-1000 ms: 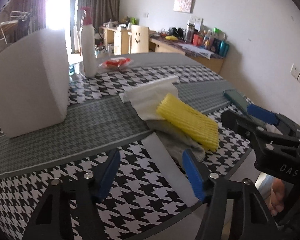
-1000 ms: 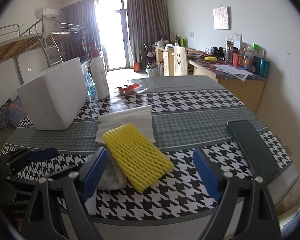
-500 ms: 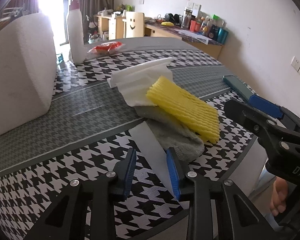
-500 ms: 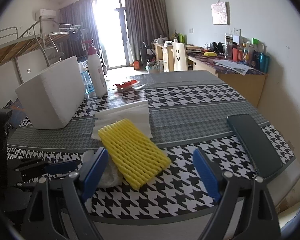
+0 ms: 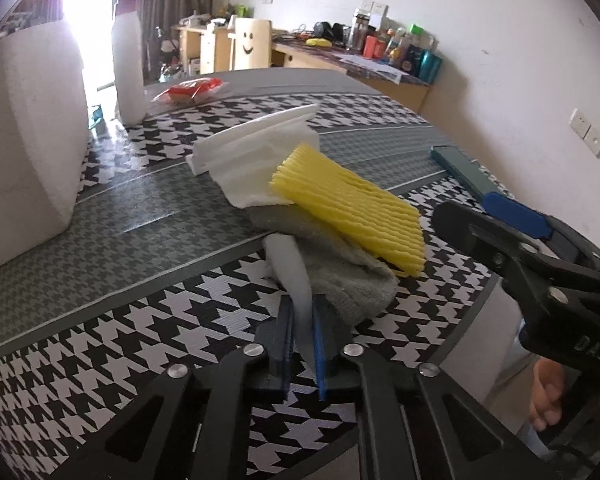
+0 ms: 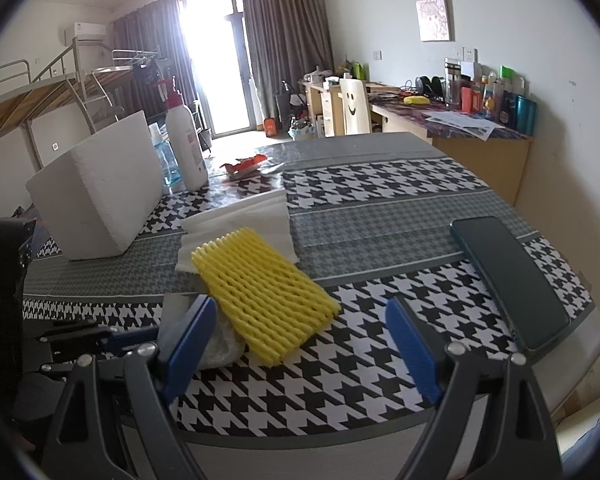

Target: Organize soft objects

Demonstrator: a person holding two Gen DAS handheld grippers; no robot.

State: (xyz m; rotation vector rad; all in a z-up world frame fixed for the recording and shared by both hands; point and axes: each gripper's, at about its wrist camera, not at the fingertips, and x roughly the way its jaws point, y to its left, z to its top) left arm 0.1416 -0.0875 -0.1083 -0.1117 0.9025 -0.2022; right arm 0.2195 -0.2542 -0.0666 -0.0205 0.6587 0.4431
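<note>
Much of the grey cloth (image 5: 340, 280) in your left wrist view lies hidden under the yellow foam net (image 5: 348, 208) and white tissue (image 5: 256, 164). Your left gripper (image 5: 302, 344) is clamped on a pale translucent sheet (image 5: 296, 276) running away from you beneath the pile. In your right wrist view, your right gripper (image 6: 300, 340) stands wide, empty, its left finger covering part of the cloth; the net's long axis runs diagonally on the houndstooth table (image 6: 380, 184).
</note>
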